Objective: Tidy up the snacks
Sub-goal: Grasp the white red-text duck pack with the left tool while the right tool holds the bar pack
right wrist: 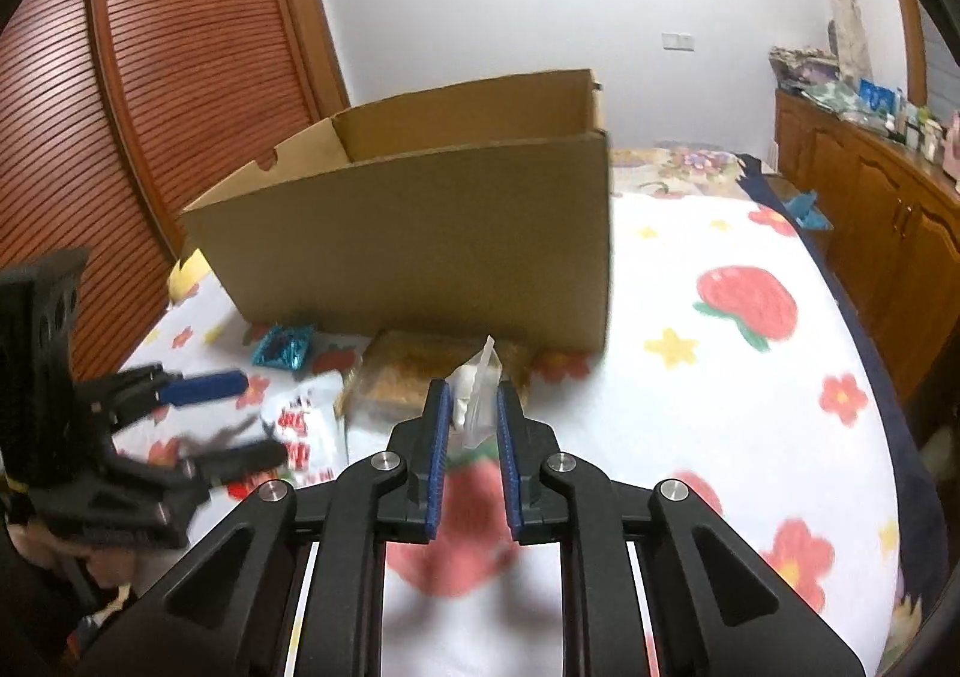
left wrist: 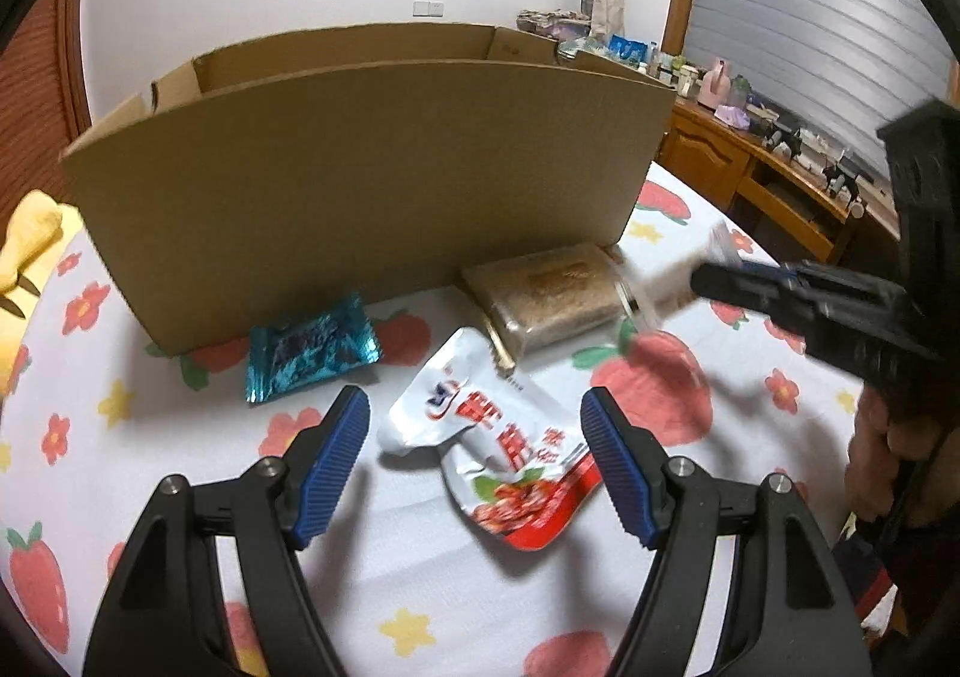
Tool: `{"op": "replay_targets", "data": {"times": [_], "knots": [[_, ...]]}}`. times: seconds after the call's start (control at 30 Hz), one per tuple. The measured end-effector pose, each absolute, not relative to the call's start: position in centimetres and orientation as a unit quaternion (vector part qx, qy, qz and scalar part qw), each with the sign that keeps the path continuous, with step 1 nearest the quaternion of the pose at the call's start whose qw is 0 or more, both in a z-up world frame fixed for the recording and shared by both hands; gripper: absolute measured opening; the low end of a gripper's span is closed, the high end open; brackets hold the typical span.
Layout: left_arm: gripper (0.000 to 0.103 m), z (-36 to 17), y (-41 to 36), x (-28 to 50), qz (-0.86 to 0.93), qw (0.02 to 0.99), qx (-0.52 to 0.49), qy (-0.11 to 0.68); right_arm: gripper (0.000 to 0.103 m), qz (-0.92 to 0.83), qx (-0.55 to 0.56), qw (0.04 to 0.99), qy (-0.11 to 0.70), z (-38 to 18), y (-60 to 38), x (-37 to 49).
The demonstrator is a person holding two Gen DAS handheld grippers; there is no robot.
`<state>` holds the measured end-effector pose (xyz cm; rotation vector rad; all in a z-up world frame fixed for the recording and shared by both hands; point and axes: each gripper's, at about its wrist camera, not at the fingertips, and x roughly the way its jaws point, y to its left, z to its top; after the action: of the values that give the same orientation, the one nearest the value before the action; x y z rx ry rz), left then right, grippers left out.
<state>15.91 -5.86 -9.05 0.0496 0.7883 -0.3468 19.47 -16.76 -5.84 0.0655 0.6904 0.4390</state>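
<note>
My left gripper (left wrist: 474,398) stands open just above a crumpled white and red snack pouch (left wrist: 492,437), one finger on each side and neither touching it. My right gripper (right wrist: 473,389) is shut on a small clear packet (right wrist: 477,377) with white contents, held above the bedsheet. In the left wrist view that packet (left wrist: 672,275) is a blur at the tip of the right gripper (left wrist: 702,281). A brown clear-wrapped packet (left wrist: 552,293) and a teal foil packet (left wrist: 312,353) lie against the front wall of an open cardboard box (left wrist: 360,185).
Everything rests on a bed with a white strawberry-print sheet (right wrist: 720,377). A yellow plush (left wrist: 30,239) lies at the left. A wooden desk (left wrist: 750,167) with clutter runs along the right, and slatted wooden doors (right wrist: 150,77) stand at the left.
</note>
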Motion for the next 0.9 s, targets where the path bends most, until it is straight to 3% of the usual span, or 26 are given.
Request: {"op": "replay_targets", "data": {"times": [0.23, 0.57, 0.9], "knots": [[0.073, -10.0, -8.7, 17.9, -0.131, 0.903, 0.068, 0.403, 0.013, 0.212, 0.044, 0.918, 0.333, -6.8, -18.4, 17.9], [0.074, -10.9, -6.4, 16.8, -0.098, 0.897, 0.118, 0.414, 0.013, 0.209, 0.026, 0.917, 0.339, -7.8, -18.0, 17.9], [0.074, -10.7, -4.2, 16.3, -0.110, 0.895, 0.088, 0.424, 0.013, 0.206, 0.025, 0.918, 0.338, -8.0, -17.9, 17.8]]}}
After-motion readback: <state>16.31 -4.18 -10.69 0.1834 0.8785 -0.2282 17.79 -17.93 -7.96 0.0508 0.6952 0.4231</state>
